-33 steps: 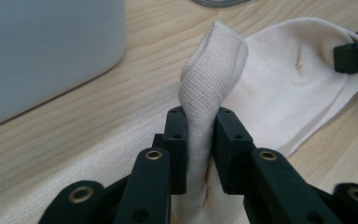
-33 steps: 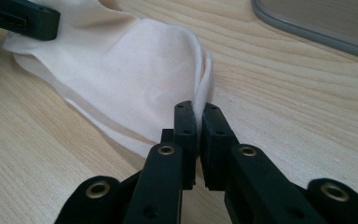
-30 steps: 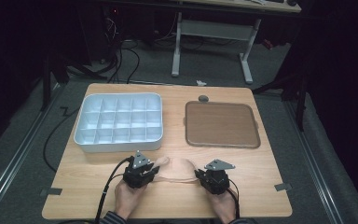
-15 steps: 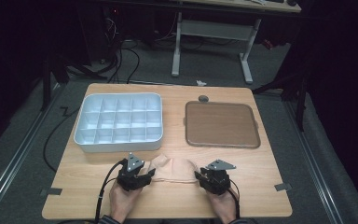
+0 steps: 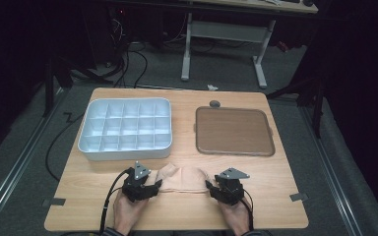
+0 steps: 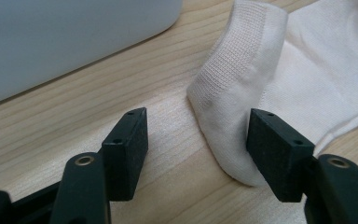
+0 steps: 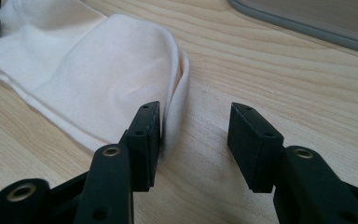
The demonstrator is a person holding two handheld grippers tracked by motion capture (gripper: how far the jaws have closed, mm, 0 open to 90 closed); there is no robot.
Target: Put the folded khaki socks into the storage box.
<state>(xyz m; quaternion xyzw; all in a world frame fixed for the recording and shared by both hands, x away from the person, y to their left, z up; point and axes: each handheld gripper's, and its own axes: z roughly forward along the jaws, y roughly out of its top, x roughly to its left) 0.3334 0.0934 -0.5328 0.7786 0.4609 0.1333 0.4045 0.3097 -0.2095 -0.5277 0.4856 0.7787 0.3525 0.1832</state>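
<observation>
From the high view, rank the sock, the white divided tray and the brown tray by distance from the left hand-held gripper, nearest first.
1. Sock: right beside the left hand-held gripper, lying between the two grippers.
2. White divided tray: just beyond it, on the table's left half.
3. Brown tray: farthest, across on the right half.

Lab — cables [image 5: 128, 59], rails [image 5: 15, 172], dark benches [image 5: 226, 29]

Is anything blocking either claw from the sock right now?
Nothing visible. The sock lies flat on the table between the left claw and right claw; both have just been opening, with jaws at its ends.
</observation>
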